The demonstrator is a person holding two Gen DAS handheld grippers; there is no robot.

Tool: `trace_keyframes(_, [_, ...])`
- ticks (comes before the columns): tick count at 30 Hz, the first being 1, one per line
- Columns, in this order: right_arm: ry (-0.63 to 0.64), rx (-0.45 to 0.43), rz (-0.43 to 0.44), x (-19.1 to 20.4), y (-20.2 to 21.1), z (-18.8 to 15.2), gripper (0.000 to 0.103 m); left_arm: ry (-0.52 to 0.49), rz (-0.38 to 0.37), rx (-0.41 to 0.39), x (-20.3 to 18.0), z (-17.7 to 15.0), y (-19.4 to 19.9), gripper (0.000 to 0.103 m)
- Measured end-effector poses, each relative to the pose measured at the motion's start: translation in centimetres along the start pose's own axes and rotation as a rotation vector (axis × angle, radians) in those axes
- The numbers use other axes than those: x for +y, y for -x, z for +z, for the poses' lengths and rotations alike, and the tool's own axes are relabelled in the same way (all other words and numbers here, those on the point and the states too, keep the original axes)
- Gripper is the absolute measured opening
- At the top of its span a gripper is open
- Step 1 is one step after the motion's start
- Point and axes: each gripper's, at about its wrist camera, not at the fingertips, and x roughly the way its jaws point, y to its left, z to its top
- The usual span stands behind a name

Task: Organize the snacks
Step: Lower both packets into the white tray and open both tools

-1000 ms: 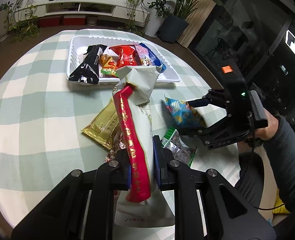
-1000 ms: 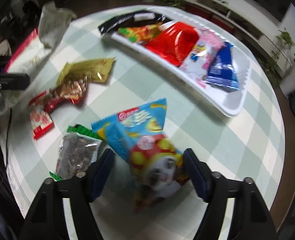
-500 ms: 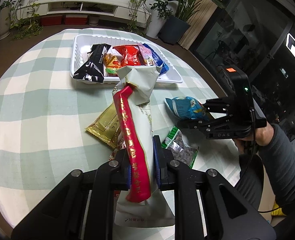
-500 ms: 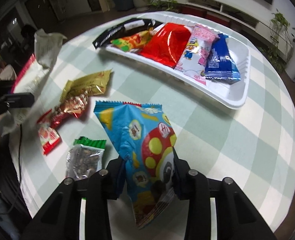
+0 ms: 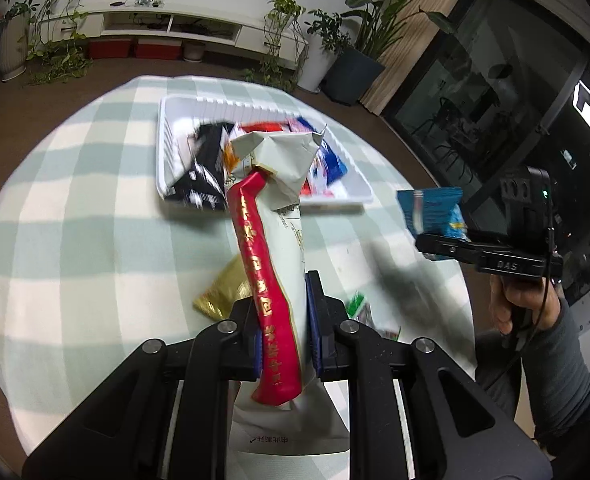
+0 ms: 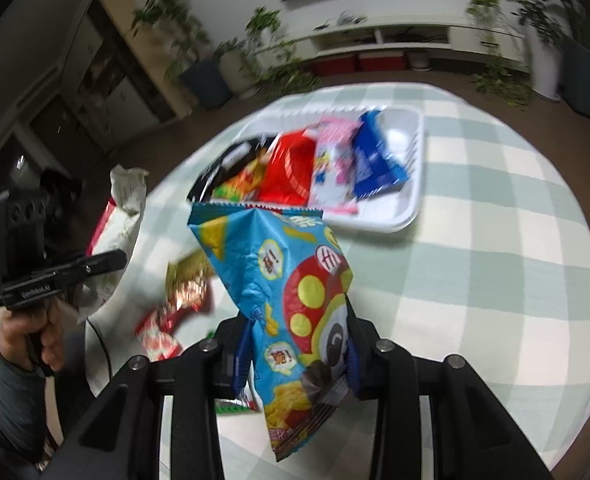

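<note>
My left gripper [image 5: 285, 320] is shut on a tall white snack bag with a red ribbon stripe [image 5: 273, 216], held above the table. My right gripper [image 6: 297, 344] is shut on a blue mushroom-print snack bag [image 6: 291, 280], lifted off the table; that bag also shows in the left wrist view [image 5: 431, 210]. The white tray [image 6: 411, 184] at the table's far side holds black, orange, red, pink and blue packets. The tray [image 5: 167, 136] also shows in the left wrist view behind the white bag.
A gold packet [image 5: 225, 292], a red shiny packet [image 6: 163, 328] and a green-edged packet [image 5: 359, 308] lie on the checked tablecloth [image 6: 495, 280] near the grippers. Potted plants and a low white shelf stand beyond the round table.
My right gripper closed on the blue bag and raised it off the table. My left gripper lifted slightly with the white bag still held.
</note>
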Motion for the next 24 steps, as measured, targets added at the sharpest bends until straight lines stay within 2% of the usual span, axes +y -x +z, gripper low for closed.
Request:
trace_keyframes(5, [-0.116, -0.087, -0.01, -1.1, 1.5, 3.4, 0.039, -0.015, 0.025, -0.027, 0.5, 3.9, 0.1, 0.015])
trace_keyframes(10, [-0.123, -0.122, -0.034, -0.7, 1.4, 7.2, 0.039, -0.029, 0.069, -0.033, 0.9, 8.6, -1.3, 0.015])
trace_keyframes(17, [-0.068, -0.061, -0.135, 0.0, -3.4, 11.5, 0.039, -0.025, 0.156, 0.014, 2.5, 13.1, -6.9, 0.015])
trace_keyframes(24, [-0.072, 0.014, -0.267, -1.2, -8.9, 12.9, 0.039, -0.053, 0.208, 0.051, 2.8, 14.5, -11.7, 0.015])
